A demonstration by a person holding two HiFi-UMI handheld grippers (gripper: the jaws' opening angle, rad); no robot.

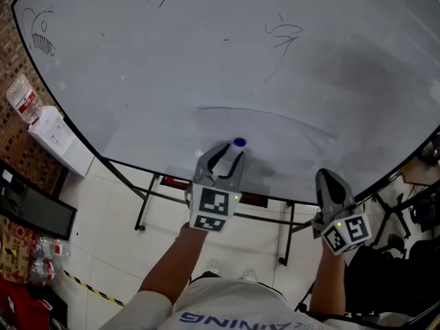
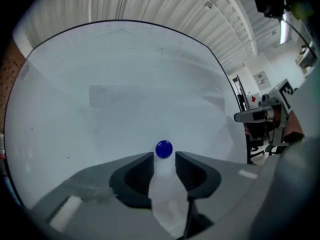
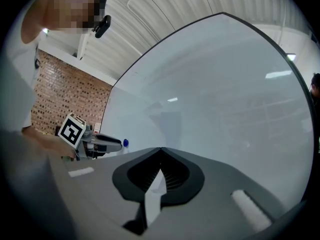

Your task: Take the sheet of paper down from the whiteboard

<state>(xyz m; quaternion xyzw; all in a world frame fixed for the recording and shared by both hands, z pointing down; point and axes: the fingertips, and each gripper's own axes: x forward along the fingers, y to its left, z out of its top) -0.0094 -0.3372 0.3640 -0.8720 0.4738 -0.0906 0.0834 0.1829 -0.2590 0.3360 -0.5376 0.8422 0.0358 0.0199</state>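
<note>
the only legible print is on the person's white shirt (image 1: 227,315), where the letters "aining" are seen upside down, the rest hidden. the marker strokes (image 1: 282,34) on the whiteboard (image 1: 137,81) are loose scribbles and a toothed doodle (image 1: 41,34), not words. the sheet of paper (image 1: 282,139) is white and nearly lost against the board, given away only by faint edges. it is pinned flat to the board's lower part by a round blue magnet (image 1: 239,143). the left gripper (image 2: 164,156) is held open, and the magnet is seen just beyond its tips, in line with the gap. the right gripper (image 3: 161,150) is closed on nothing, near the board's lower edge. a brick wall (image 1: 10,126), a red-labelled water bottle (image 1: 22,98) and white floor tiles (image 1: 117,253) are seen beside and below the board.
</note>
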